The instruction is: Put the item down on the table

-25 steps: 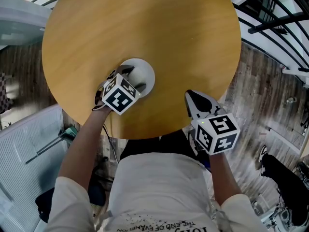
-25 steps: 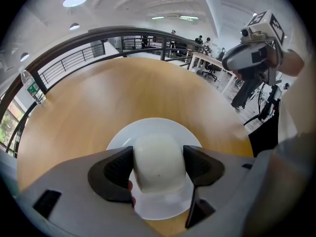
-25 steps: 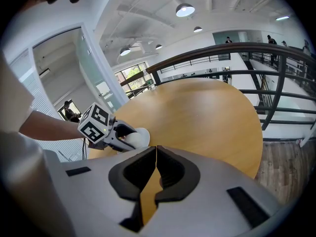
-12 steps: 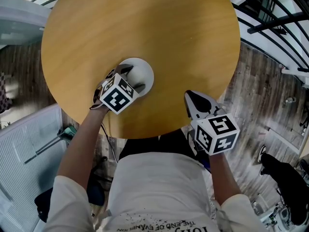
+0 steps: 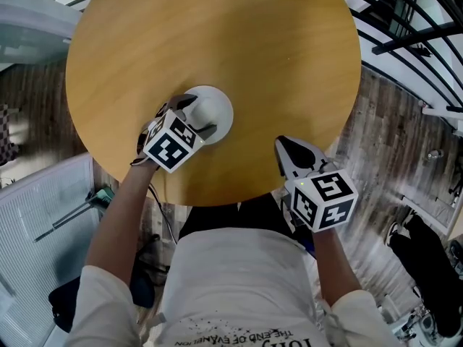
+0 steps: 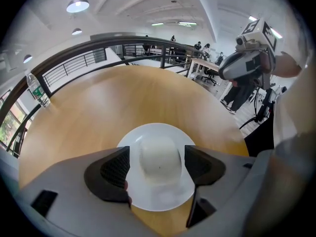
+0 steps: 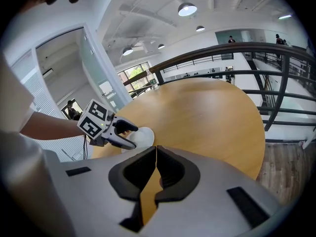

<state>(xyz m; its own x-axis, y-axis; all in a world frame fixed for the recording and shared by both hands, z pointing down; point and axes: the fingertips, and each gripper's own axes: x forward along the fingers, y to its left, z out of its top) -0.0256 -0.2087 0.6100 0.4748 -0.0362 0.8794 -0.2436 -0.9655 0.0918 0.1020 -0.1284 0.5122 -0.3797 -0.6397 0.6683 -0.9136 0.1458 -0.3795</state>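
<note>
The item is a white, hat-shaped dish point(image 5: 215, 105) with a raised dome, resting flat on the round wooden table point(image 5: 239, 42) near its front left. My left gripper point(image 5: 200, 116) is open, its jaws on either side of the dome point(image 6: 159, 157) with a small gap on each side. The left gripper point(image 7: 121, 132) and the white dish point(image 7: 142, 135) also show in the right gripper view. My right gripper point(image 5: 283, 147) is shut with nothing in it and hovers over the table's near right edge point(image 7: 207, 117).
A black metal railing point(image 5: 405, 27) curves round the table's far right side, with wood-look floor point(image 5: 391, 143) below. A white slatted panel point(image 5: 36, 215) stands at the lower left. A water bottle point(image 6: 37, 90) stands by the rail.
My left gripper has drawn back a little toward the person, while the white dish stays where it is on the table. The right gripper has barely moved.
</note>
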